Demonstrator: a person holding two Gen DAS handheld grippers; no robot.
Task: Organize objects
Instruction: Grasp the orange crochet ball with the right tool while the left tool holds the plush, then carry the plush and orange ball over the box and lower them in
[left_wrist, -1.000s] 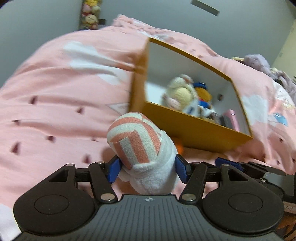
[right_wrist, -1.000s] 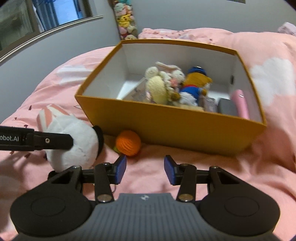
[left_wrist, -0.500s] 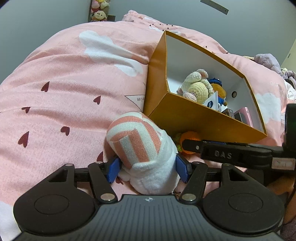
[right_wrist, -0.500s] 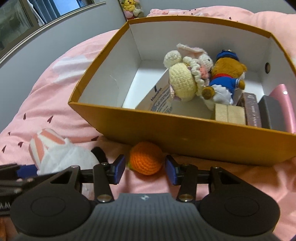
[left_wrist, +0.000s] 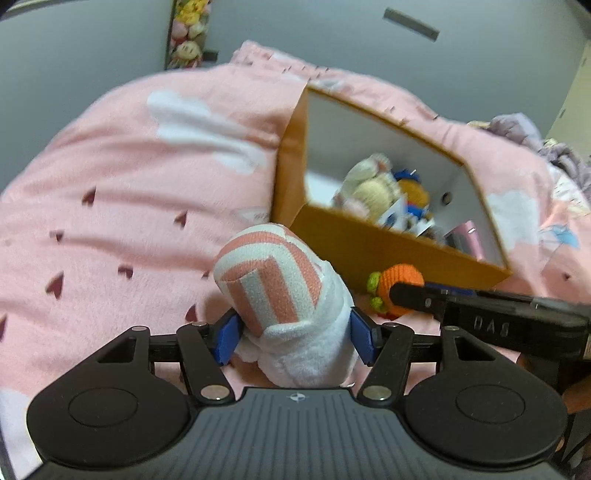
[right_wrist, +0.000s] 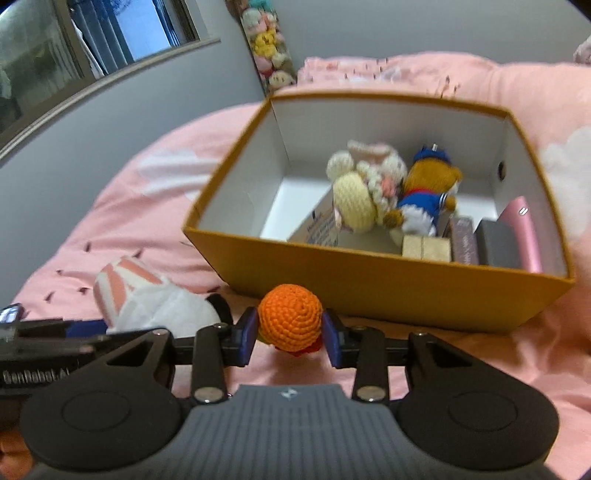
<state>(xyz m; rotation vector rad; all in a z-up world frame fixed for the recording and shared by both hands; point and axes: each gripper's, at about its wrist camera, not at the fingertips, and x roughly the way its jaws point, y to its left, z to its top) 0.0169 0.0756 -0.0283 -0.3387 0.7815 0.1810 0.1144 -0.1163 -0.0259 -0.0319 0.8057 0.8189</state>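
The right gripper (right_wrist: 290, 338) has its blue pads (right_wrist: 246, 336) pressed on either side of a round orange crocheted ball with a green knitted tuft (right_wrist: 290, 323), its jaws having just been closing on it; the ball sits just in front of the near wall of the box, and whether it touches the bedding beneath cannot be told. The left gripper (left_wrist: 296, 338) stands wide, its blue pads (left_wrist: 226, 339) clamped on the white fleece body of a soft plush toy with pink-and-white striped ears (left_wrist: 284, 310) (the ears point away from the camera, toward the box).

Just beyond both lies an open mustard-yellow cardboard box with a white inside (right_wrist: 388, 284), resting on a pink bedspread printed with white clouds and small dark hearts (left_wrist: 122, 206); inside it, toward the right half, are a cream crocheted doll (right_wrist: 356, 201), a brown plush bear in a blue sailor outfit and cap (right_wrist: 424, 192), a printed card (right_wrist: 321, 227), small beige blocks (right_wrist: 424, 249), a dark grey case (right_wrist: 498, 243) and a pink flat device (right_wrist: 524, 232) against the right wall; the left half of the box floor is bare.
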